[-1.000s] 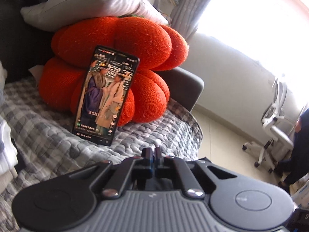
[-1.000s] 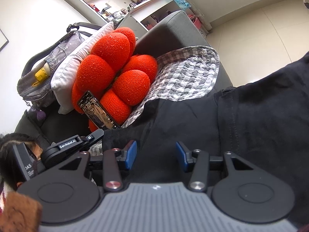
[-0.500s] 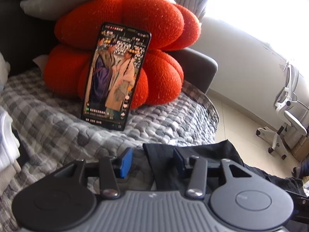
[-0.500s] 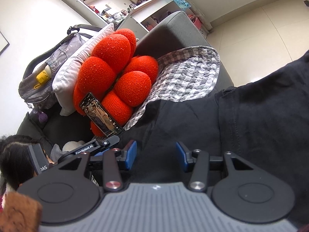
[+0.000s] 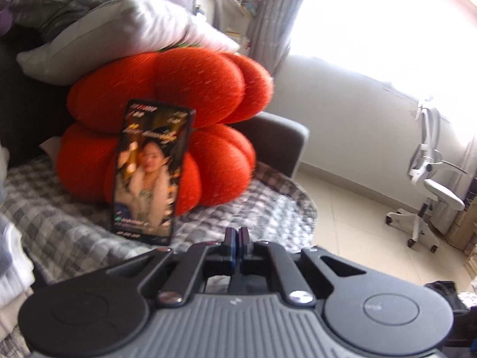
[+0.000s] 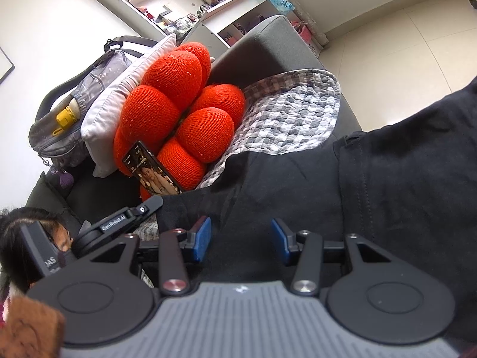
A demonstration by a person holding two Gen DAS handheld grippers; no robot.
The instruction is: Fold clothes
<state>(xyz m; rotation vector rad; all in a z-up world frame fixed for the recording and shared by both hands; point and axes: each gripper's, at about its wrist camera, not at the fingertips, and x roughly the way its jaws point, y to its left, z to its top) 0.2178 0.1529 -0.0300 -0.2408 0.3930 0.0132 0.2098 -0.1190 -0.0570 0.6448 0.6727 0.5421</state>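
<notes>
White lettering "GenRobot.AI" runs along the black arm of the left gripper (image 6: 131,222). The phone (image 6: 152,171) screen carries small captions (too blurred to read in either view).

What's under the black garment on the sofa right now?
The black garment lies over the grey checked blanket, which shows beyond its far edge. Whatever else sits beneath the cloth is covered and cannot be seen.
</notes>
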